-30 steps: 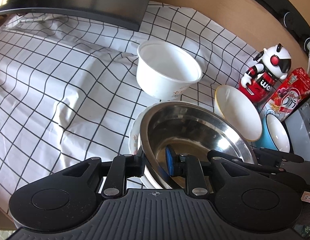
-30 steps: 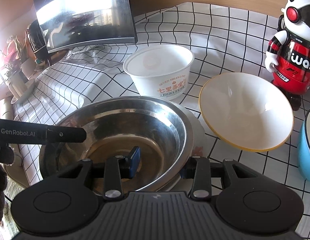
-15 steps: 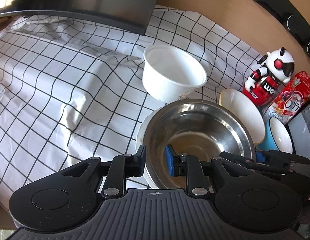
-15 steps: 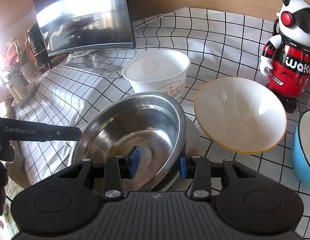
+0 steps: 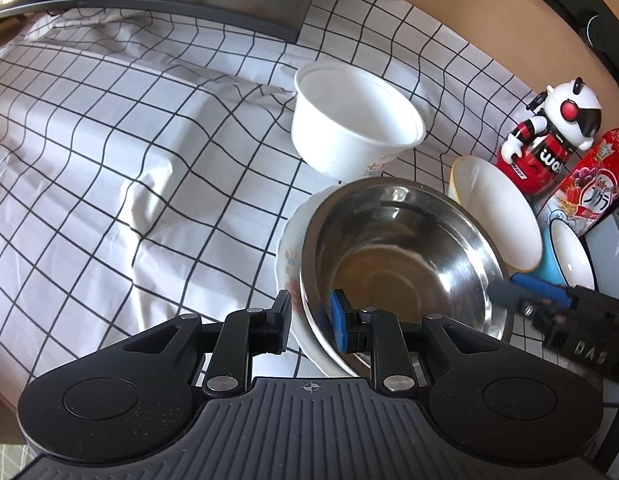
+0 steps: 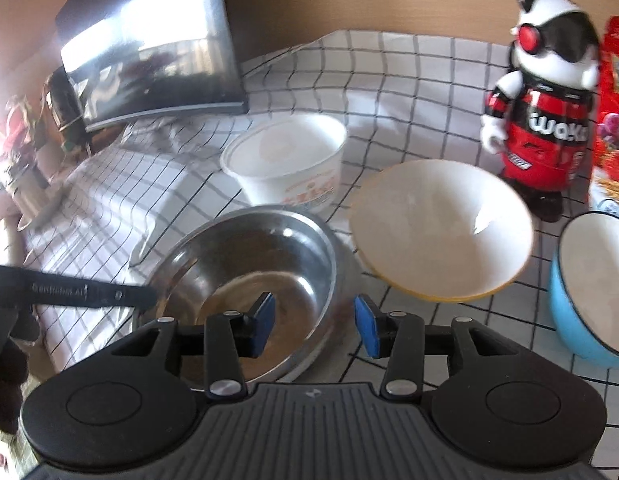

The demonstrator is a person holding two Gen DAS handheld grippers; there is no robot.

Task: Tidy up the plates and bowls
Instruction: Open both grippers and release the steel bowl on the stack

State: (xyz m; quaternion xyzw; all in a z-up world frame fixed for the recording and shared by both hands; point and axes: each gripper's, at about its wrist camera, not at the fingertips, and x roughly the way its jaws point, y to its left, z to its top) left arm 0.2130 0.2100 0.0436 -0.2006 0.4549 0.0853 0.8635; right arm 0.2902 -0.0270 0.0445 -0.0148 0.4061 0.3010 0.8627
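Just ahead of the tool sat a round, polished steel bowl (image 5: 405, 256), mirror-bright, nested in a glossy white floral ceramic plate (image 5: 287, 256). Beyond it stood a matt white plastic tub (image 5: 353, 128), on creased white black-checked cloth (image 5: 129, 160). Right lay a glossy cream yellow-rimmed ceramic bowl (image 6: 441, 228).

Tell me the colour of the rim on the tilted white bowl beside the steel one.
Yellow rim, on the tilted white bowl; clearest from the right wrist.

Bright daylight floods my views; glare flashes off the steel bowl (image 5: 401, 256) and the monitor (image 6: 149, 44). My right view is motion-blurred, blown out at left. Fisheye bends the tablecloth (image 5: 109, 152) grid.
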